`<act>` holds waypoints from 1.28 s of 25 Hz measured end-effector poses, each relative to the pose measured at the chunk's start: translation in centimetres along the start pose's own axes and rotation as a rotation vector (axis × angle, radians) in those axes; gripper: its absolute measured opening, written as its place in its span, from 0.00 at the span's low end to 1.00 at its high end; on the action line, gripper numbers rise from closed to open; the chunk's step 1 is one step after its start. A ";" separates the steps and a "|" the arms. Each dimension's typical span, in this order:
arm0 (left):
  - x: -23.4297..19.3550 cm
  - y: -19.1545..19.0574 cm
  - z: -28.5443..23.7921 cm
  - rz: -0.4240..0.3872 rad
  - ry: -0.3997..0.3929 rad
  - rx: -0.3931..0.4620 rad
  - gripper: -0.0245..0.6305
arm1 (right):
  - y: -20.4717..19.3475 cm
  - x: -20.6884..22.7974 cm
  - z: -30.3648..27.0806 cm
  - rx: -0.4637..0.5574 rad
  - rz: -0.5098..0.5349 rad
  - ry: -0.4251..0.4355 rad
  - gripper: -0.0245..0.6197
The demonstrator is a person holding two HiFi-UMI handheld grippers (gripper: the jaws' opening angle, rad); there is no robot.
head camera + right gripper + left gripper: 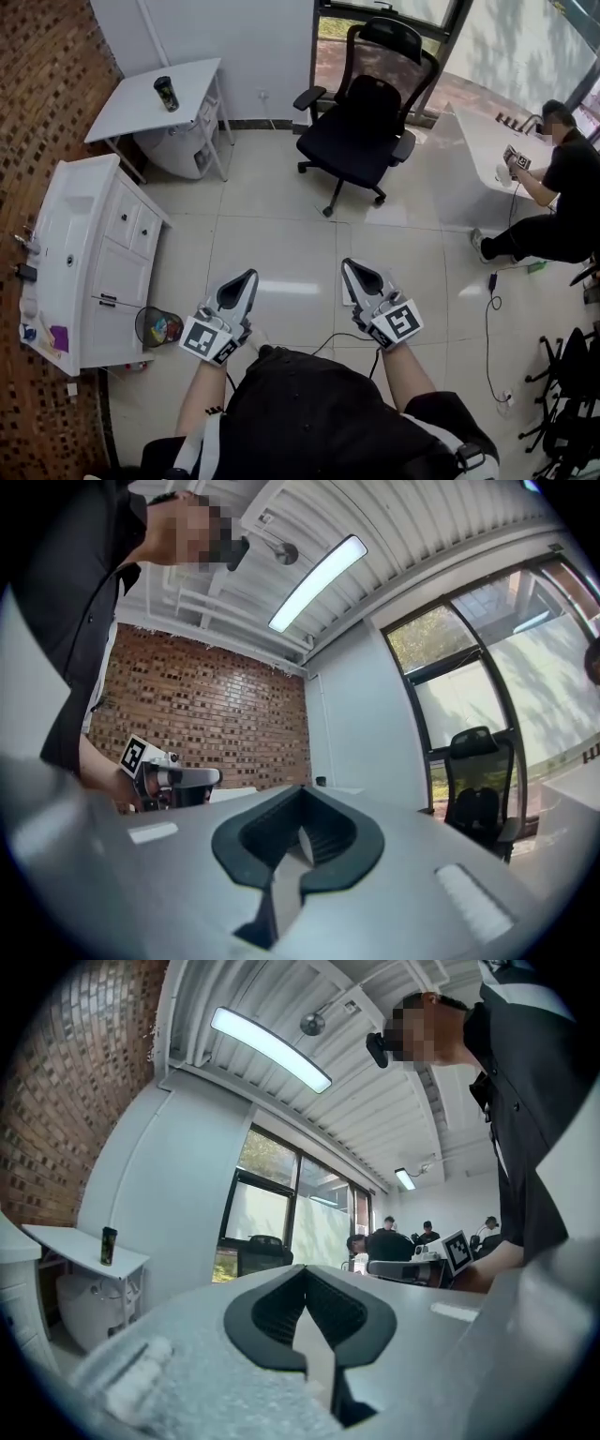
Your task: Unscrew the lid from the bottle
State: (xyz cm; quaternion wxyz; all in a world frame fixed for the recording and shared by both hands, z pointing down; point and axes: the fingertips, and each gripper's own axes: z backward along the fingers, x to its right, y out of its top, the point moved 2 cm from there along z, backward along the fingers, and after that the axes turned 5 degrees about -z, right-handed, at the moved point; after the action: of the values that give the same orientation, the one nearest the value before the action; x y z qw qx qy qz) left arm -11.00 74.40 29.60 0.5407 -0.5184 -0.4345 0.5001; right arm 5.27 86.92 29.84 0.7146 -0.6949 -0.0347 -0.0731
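Bottle stands upright on the small white worktop by the far wall, at the upper left of the head view: a dark, slim bottle with a greenish band. Its top looks dark and capped, though it is too small to tell more about the lid. Task judged not begun: nothing is gripped, nothing is turned, and the whole job is left, from reaching the bottle and steadying its body to twisting the lid off. Left gripper and right gripper are held low in front of the person's body over open floor tiles, side by side and apart from each other. Both point ahead and roughly level. Each gripper view shows its fingers clenched tight together with nothing between them. Bottle lies well apart from both sets of fingers, across the floor and off to the left of where they point. In the left gripper view it shows small at the far left edge, well off the line of the fingers. The right gripper view does not show it at all, only brick wall, window and the other gripper.
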 end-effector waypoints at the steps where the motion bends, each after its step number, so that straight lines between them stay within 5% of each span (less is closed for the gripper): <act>1: -0.6 0.1 0.8 -0.001 0.023 -0.001 0.04 | -0.3 -0.4 -0.9 -0.006 -0.005 0.022 0.04; 8: -6.7 0.5 6.0 -0.010 0.164 0.023 0.04 | -0.4 -4.6 -8.5 0.003 0.016 0.155 0.04; 24: -18.3 2.2 11.8 -0.030 0.195 0.067 0.04 | -1.0 -11.6 -20.6 0.010 0.040 0.208 0.04; 32: -21.8 1.8 16.3 -0.025 0.300 0.050 0.04 | -1.9 -14.2 -24.6 -0.008 0.020 0.276 0.04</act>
State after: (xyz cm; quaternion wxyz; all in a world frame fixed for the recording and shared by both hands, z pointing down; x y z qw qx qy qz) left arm -29.96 54.74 30.22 0.6183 -0.5683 -0.3427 0.4210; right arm -10.35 63.14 28.79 0.7105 -0.6813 0.0711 -0.1609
